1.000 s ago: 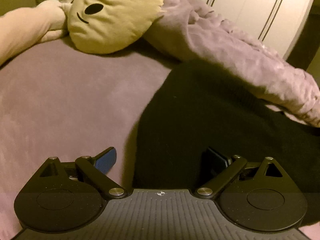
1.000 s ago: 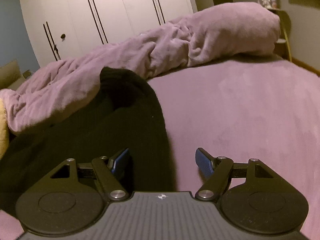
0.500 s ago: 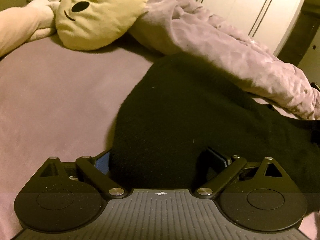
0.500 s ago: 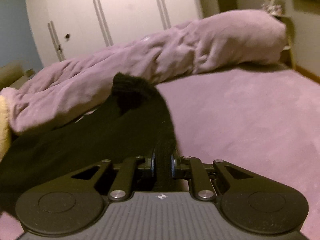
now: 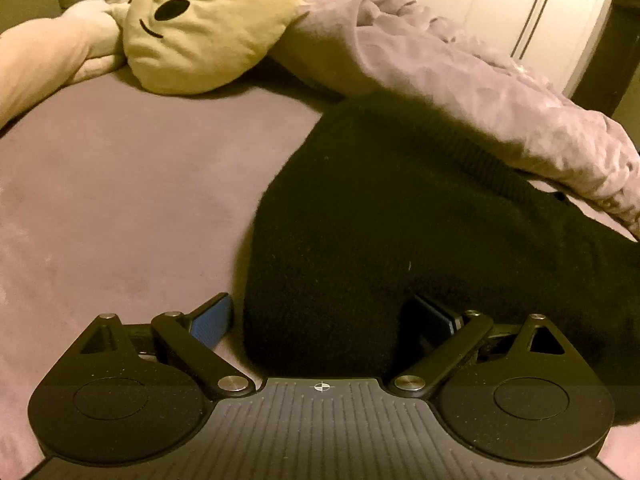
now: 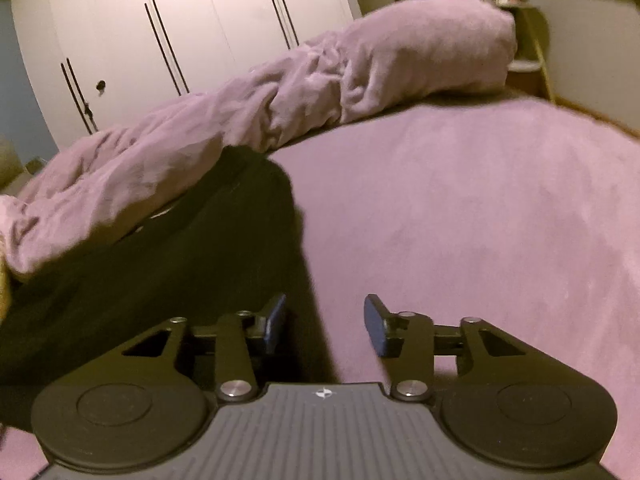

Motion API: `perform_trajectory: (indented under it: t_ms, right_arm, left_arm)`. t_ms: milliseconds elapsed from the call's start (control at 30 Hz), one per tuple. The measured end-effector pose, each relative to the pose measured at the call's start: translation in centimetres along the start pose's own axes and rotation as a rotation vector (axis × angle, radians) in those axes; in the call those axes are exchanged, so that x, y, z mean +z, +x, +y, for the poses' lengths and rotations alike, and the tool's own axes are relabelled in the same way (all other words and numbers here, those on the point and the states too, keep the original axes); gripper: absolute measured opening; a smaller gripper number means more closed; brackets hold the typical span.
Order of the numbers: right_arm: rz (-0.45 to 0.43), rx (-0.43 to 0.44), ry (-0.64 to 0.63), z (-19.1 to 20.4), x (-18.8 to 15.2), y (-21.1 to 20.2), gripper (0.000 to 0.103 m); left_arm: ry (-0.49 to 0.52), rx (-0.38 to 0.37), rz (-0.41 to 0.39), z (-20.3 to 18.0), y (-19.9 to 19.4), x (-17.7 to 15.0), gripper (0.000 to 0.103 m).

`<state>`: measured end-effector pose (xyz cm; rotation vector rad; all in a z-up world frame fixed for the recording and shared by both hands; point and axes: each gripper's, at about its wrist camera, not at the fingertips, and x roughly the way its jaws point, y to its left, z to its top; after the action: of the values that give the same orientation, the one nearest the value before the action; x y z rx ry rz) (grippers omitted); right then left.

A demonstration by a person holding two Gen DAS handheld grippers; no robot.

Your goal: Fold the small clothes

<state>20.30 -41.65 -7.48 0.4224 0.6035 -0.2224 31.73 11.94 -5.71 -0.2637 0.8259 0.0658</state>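
Nearest in, left gripper (image 5: 322, 322) sits low over the bed w/ jaws spread wide, and the near edge of the black knit garment (image 5: 360, 240) bulges up between the blue pads (image 5: 212, 320); pads don't look pressed in, so nothing clamped there, prob just lined up to pinch that edge for a fold. Over on the right wrist view, right gripper (image 6: 325, 326) has its jaws opening, and the gap between them shows mostly bare purple bed cover (image 6: 460, 220) w/ the garment's dark edge (image 6: 200, 272) just by the left finger, not pinched. Reads like a let-go, cloth dropped to lie flat. Garment itself is spread across the bed cover btwn the two grippers, running away from the cams toward the far side, its far ribbed end touching the bunched purple blanket (image 6: 320, 80). That blanket is rolled along the back of the bed, likely shoved aside to free up folding room. Past it on the left view, a yellow plush pillow (image 5: 212, 24) w/ a stitched face leans by the blanket, well apart from the work. Farthest back, white wardrobe doors (image 6: 180, 20).
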Motion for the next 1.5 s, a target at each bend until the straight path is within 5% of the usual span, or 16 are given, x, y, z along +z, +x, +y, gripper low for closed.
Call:
perform_trajectory:
  t_ms: [300, 500, 667, 833, 1033, 1167, 1233, 1300, 1433, 1500]
  right_arm:
    - [-0.009, 0.057, -0.014, 1.8, -0.7, -1.2, 0.046]
    - [-0.057, 0.033, -0.094, 4.4, 0.9, -0.4, 0.052]
    - [-0.096, 0.096, -0.124, 7.2, 3.2, 2.3, 0.052]
    - [-0.04, 0.08, -0.268, 11.1, 5.1, 8.8, 0.057]
    - [-0.035, -0.038, -0.317, 11.4, 6.9, 12.2, 0.084]
    - [0.086, 0.039, -0.252, 10.1, 7.7, 14.5, 0.087]
    - [0.096, 0.052, -0.281, 10.2, 7.9, 15.2, 0.081]
    - [0.092, 0.047, -0.32, 10.7, 7.9, 15.6, 0.05]
    - [0.071, 0.038, -0.354, 11.1, 8.3, 15.6, 0.032]
    - [0.023, 0.025, -0.391, 11.7, 8.7, 15.3, 0.024]
  left_arm:
    - [0.026, 0.022, -0.013, -0.7, -0.5, 0.2, 0.099]
    - [0.147, 0.067, -0.209, -3.1, -2.2, 1.6, 0.098]
    - [0.223, 0.002, -0.139, -6.2, 1.8, 4.0, 0.098]
    - [0.328, 0.011, -0.121, -10.1, 6.5, 6.0, 0.098]
    - [0.368, -0.02, -0.045, -12.6, 10.3, 7.2, 0.099]
    - [0.338, -0.021, -0.015, -13.5, 11.7, 8.5, 0.098]
    - [0.344, -0.005, -0.009, -13.9, 12.4, 8.8, 0.089]
    - [0.35, 0.017, -0.024, -14.4, 12.8, 8.9, 0.082]
    - [0.363, 0.049, -0.055, -15.1, 13.2, 9.0, 0.066]
    - [0.359, 0.071, -0.067, -15.5, 13.5, 9.3, 0.05]
